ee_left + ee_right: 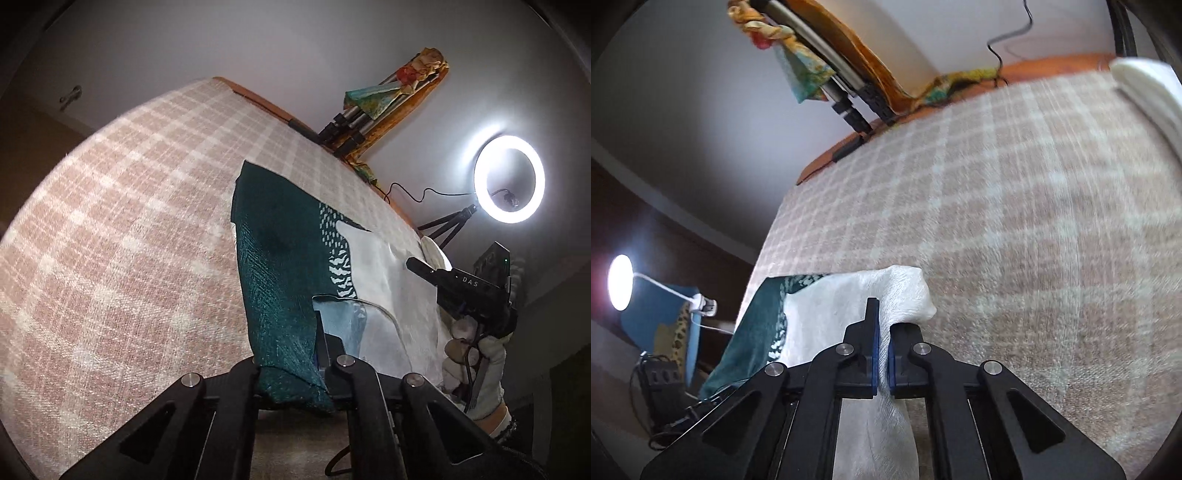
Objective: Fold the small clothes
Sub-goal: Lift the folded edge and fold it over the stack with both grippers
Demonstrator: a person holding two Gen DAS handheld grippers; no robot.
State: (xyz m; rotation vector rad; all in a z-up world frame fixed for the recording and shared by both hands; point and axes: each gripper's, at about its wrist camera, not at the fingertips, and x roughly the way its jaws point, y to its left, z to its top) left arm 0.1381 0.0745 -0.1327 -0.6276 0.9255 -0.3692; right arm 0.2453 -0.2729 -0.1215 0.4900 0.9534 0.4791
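Note:
A small green-and-white garment (295,266) lies stretched over the pink checked cloth (110,240) that covers the surface. My left gripper (291,373) is shut on the garment's green edge, which bunches between its fingers. My right gripper (882,354) is shut on the white part of the garment (849,306), the cloth pinched between the blue pads and draped forward over the fingertips. In the left wrist view the right gripper (417,266) shows at the right, held by a gloved hand (476,365), its fingertips on the white cloth.
A ring light (509,179) on a small tripod stands at the right. Tripod legs wrapped in colourful cloth (376,96) lean against the wall beyond the wooden table edge. A white object (1145,88) rests at the far right. A lamp (620,282) glows at the left.

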